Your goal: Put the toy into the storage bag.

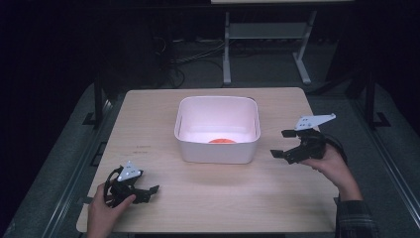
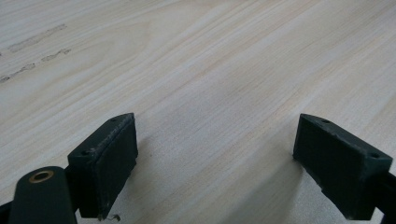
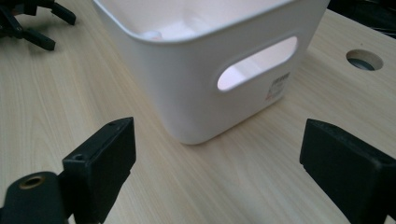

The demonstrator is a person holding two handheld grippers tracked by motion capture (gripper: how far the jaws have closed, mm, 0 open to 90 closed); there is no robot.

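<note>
The white bin (image 1: 217,130) sits near the middle of my light wooden counter (image 1: 148,129), a little toward the far edge, open side up, with rounded corners and an oval handle slot (image 3: 257,62) cut into the wall that faces my right tool. A small printed label (image 3: 278,85) sits low on that same wall, too small for me to read. Inside the bin, against the near wall on the floor, lies something orange (image 1: 222,141); I see just its top above the rim and cannot tell what it is. My right tool (image 1: 286,143) is off to the right of the bin, near it but not touching, raised above the counter in my right hand (image 1: 333,163), with its jaws spread wide and nothing between them; in the right gripper view the bin's corner stands between the two black pads (image 3: 100,165). My left tool (image 1: 150,191) rests low at the near left of the counter, well apart from the bin, held in my left hand (image 1: 106,208), and its jaws are also spread with only bare wood grain between the pads (image 2: 103,161). A round hole (image 3: 364,59) is set in the counter beyond the bin. Some faint dark marks (image 1: 141,149) show on the wood left of the bin.
</note>
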